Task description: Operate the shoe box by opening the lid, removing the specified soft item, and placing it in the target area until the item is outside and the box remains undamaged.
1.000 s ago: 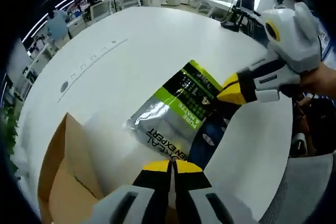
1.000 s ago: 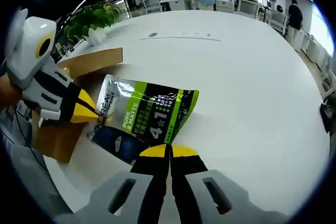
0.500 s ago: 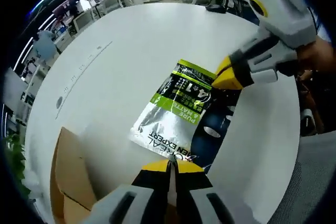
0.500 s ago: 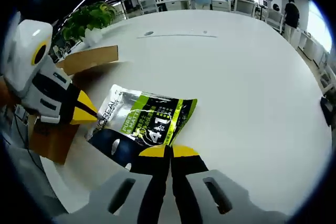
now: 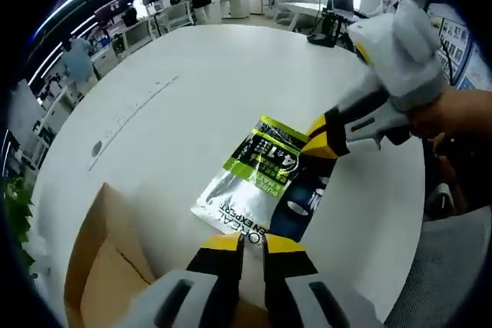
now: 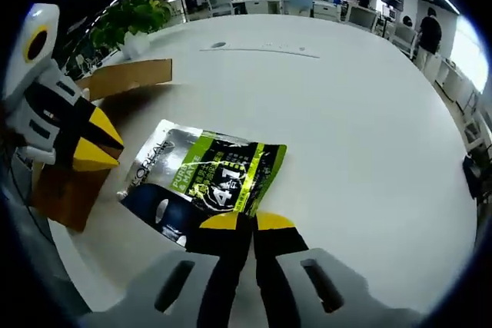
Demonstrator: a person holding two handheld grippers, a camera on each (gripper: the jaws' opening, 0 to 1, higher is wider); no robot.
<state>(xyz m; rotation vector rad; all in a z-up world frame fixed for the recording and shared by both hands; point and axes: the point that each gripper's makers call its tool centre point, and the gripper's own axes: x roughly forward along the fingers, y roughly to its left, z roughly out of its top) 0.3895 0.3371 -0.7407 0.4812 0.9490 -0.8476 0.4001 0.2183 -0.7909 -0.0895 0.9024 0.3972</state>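
Left gripper view: pouch [image 5: 267, 178] flat beyond slightly parted left tool [image 5: 251, 245].

The cardboard box [image 5: 108, 266] ran off the bottom-left of the left gripper view — its inside could not be seen. In the right gripper view the left gripper [image 6: 96, 147] covered part of the box, and the pouch's [image 6: 204, 178] smaller print was too blurred to read.
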